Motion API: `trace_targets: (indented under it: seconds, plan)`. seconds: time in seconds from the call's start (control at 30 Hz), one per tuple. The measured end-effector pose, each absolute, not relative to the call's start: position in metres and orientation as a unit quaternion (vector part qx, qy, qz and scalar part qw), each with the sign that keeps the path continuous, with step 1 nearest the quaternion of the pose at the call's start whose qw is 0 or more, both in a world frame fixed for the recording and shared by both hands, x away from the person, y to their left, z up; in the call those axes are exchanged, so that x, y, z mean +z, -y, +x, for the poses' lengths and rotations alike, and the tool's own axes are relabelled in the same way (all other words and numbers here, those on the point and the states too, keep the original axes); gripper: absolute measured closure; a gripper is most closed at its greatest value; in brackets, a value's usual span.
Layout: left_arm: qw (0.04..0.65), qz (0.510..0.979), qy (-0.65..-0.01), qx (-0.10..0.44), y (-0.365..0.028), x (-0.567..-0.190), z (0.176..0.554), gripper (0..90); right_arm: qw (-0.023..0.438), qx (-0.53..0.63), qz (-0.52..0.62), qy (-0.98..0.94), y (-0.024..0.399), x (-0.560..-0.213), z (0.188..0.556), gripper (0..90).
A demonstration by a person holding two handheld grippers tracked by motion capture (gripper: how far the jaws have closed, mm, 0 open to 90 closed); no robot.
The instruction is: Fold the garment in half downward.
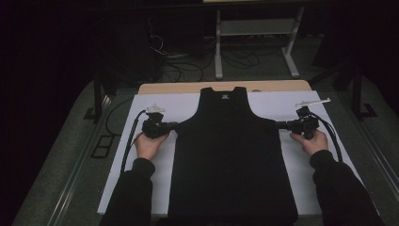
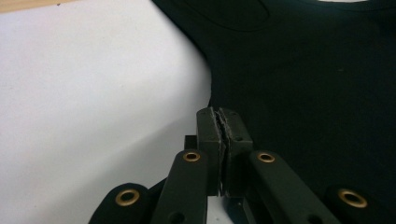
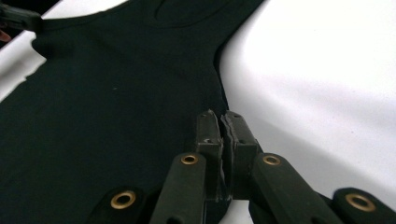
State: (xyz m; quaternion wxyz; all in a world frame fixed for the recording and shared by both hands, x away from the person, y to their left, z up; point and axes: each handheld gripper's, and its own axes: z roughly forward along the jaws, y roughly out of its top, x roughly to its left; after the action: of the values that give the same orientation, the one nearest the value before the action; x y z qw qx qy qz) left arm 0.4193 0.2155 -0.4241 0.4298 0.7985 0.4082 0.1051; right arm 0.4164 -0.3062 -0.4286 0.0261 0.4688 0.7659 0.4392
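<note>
A black tank top [image 1: 230,155] lies flat on a white sheet [image 1: 136,106], neck at the far end. My left gripper [image 1: 175,125] is shut on the tank top's left underarm corner, pulling the fabric out into a point. My right gripper [image 1: 278,125] is shut on the right underarm corner in the same way. In the left gripper view the jaws [image 2: 219,112] press together at the edge of the tank top [image 2: 303,70]. The right gripper view shows its gripper [image 3: 219,114] pinched on the hem of the tank top [image 3: 116,93], with the left gripper [image 3: 18,16] far off at the top left.
The sheet covers a wooden table whose bare far edge [image 1: 188,87] shows behind the neck. Beyond it stand a white frame [image 1: 254,28] and loose cables [image 1: 188,70] on the dark floor. White sheet lies bare on both sides of the tank top.
</note>
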Motion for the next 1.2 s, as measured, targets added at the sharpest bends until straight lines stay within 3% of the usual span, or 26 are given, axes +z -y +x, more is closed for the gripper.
trace_targets:
  seconds: [1.2]
  plan:
    - [0.464,0.778,-0.415,0.089,-0.229,-0.407,0.387,86.8,0.037,0.478,0.473,-0.740,0.318,-0.413,0.378,84.7]
